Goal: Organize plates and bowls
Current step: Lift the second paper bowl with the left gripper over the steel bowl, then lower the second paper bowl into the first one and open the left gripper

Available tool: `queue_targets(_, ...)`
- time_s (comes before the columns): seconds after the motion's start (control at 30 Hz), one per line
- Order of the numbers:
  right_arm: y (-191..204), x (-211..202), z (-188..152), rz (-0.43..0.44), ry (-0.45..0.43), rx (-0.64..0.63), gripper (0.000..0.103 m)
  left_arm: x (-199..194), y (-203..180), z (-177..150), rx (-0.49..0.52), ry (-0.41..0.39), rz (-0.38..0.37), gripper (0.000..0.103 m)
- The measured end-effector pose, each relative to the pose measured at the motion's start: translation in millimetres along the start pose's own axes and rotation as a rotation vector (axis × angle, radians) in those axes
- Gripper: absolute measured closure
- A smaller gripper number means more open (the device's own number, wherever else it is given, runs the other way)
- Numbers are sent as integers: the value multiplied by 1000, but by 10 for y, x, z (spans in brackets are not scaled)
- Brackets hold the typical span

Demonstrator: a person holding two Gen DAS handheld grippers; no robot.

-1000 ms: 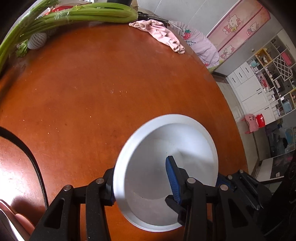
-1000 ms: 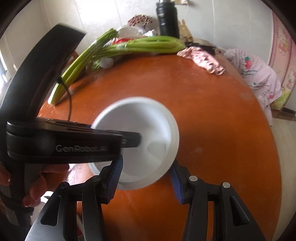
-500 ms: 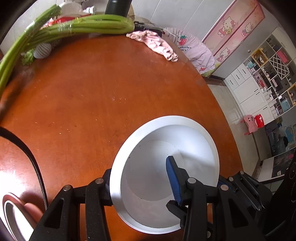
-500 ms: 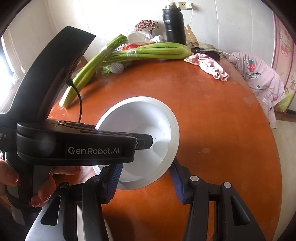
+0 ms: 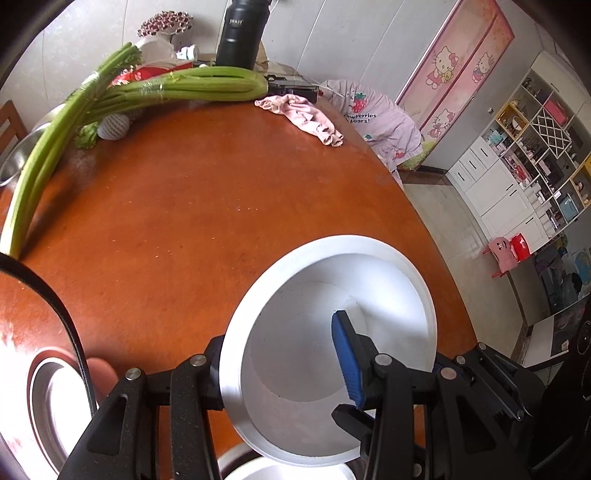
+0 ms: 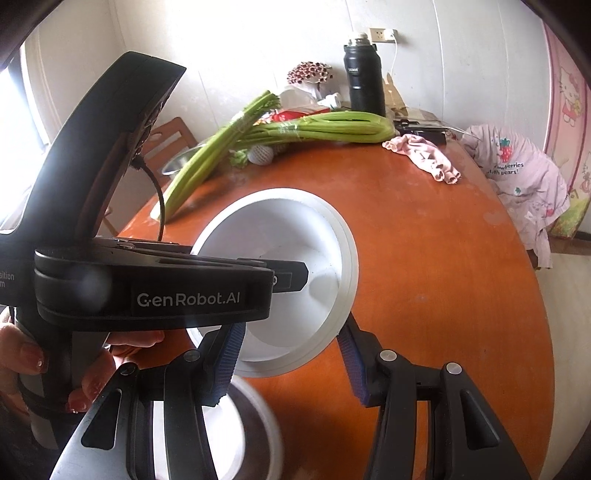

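We hold a white bowl point(image 5: 325, 354) tilted above the round table point(image 5: 184, 206), low in the left view. Our left gripper point(image 5: 280, 354) has its jaws narrow on the bowl's wall, one finger inside, one outside. Our right gripper point(image 6: 291, 354) has its jaws clamped across the same bowl's point(image 6: 295, 258) rim. At 6 o'clock below it sits another bowl point(image 6: 255, 435). At 11 o'clock across the table lie celery point(image 5: 177, 88) and a black flask point(image 5: 240, 33); at 1 o'clock, a pink cloth point(image 5: 303, 118).

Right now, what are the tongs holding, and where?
Both hold the white bowl by its rim: the left tongs on one side, the right tongs across the near edge.
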State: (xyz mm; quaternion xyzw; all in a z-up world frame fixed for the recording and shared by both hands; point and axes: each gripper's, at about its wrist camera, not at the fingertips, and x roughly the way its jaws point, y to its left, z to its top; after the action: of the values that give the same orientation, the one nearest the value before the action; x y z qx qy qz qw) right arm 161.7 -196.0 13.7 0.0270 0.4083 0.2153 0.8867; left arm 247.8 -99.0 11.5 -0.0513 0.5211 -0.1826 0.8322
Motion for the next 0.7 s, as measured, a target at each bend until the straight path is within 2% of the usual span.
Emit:
queue_targets(0.37,301,-266,-147,13,-29,-39,50,-373,3,-286,7,-48,11,57)
queue_targets(0.7,487,-391,-434,37,-1,-49,50,-470,9,-737,0,-25,28,57)
